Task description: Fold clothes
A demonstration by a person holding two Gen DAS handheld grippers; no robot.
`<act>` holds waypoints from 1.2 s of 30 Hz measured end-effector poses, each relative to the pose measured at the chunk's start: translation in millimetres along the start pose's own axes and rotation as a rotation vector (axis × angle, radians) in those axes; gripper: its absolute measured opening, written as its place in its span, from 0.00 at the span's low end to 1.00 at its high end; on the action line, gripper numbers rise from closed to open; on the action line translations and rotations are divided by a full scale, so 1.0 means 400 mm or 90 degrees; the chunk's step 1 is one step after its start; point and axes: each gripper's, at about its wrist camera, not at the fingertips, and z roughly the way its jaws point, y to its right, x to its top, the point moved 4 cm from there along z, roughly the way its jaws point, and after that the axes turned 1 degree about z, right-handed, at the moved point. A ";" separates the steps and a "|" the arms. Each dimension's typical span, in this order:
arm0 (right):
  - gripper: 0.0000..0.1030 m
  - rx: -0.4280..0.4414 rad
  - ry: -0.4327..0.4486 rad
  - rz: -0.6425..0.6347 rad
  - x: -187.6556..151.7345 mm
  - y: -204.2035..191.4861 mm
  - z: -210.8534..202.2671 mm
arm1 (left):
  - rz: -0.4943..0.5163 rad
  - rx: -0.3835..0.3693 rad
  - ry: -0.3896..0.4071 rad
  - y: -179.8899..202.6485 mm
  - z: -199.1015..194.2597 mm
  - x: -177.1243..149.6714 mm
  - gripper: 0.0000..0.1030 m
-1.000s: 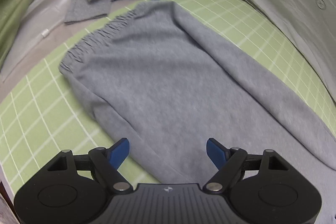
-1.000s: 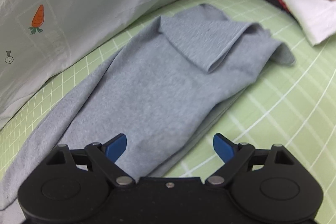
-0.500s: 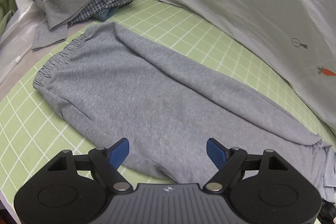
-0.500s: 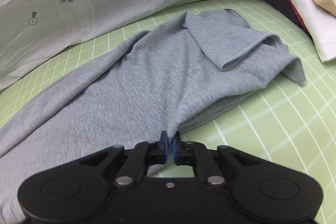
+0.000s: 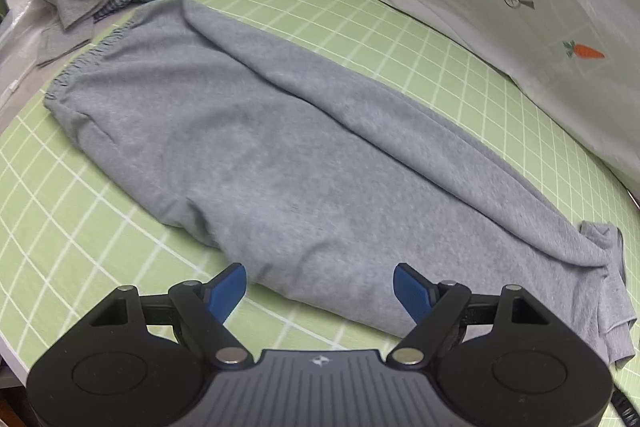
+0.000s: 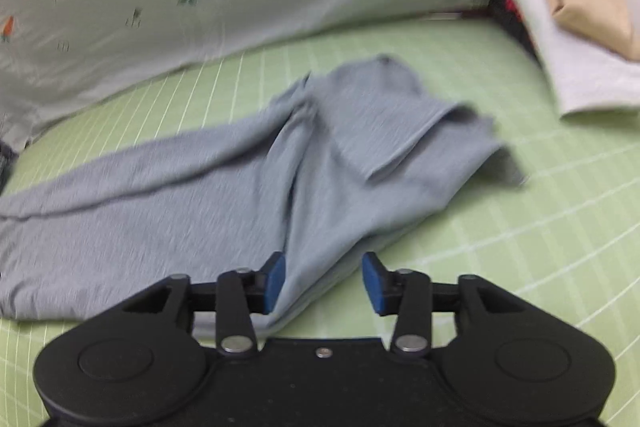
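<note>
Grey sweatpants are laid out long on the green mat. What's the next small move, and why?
Probably take the right gripper to the rumpled leg ends and flatten them. Its fingers are opening with grey fabric between them, the sweatpants lie mostly flat, and only that end is bunched. The left gripper is open over the near edge.

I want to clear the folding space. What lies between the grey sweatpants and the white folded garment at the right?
Right wrist view: only bare green grid mat separates the grey sweatpants from the white folded garment.
</note>
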 end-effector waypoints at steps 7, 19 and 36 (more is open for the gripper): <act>0.88 -0.085 0.031 -0.009 0.143 0.122 0.080 | 0.053 0.017 -0.047 0.114 0.081 -0.005 0.80; 0.60 -0.037 -0.022 -0.016 0.338 0.219 0.361 | 0.101 0.072 -0.120 0.200 0.210 0.023 0.83; 0.03 -0.192 0.000 -0.060 0.363 0.389 0.328 | 0.131 0.082 -0.135 0.217 0.224 0.004 0.97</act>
